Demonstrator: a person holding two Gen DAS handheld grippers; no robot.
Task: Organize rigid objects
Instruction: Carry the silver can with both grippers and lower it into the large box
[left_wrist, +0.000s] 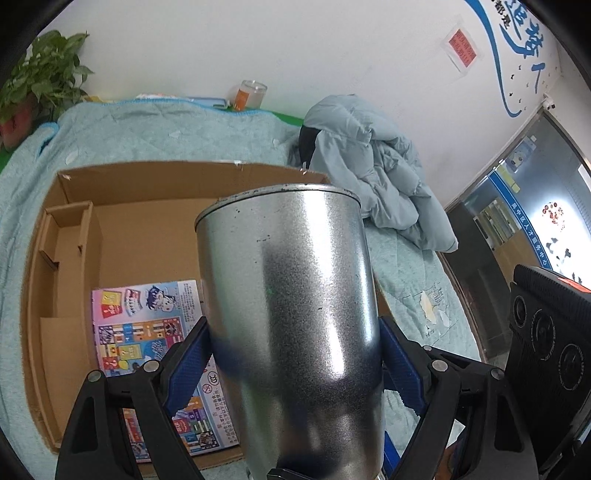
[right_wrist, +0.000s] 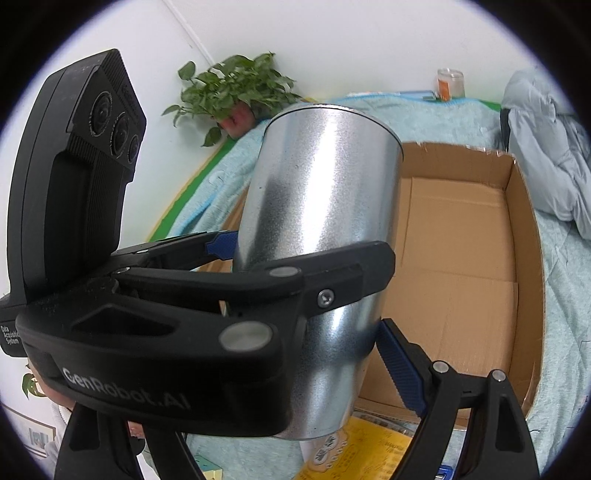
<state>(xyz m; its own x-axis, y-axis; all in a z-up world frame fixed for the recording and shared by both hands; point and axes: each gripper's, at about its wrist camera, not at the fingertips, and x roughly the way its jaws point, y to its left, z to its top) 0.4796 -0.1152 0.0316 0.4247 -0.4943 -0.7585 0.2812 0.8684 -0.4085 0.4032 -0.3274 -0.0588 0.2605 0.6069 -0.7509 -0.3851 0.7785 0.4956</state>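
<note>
A silver metal tumbler fills the middle of the left wrist view, held upright above an open cardboard box. My left gripper is shut on the tumbler's lower body, blue pads on both sides. In the right wrist view the same tumbler is clamped by the left gripper from the left. My right gripper stands around the tumbler's base with its right blue pad beside it; its left finger is hidden, so contact is unclear. A colourful printed box lies inside the cardboard box.
The cardboard box sits on a light blue blanket. A crumpled pale blue jacket lies beyond it. A glass jar and a potted plant stand by the wall. A yellow printed sheet lies below the tumbler.
</note>
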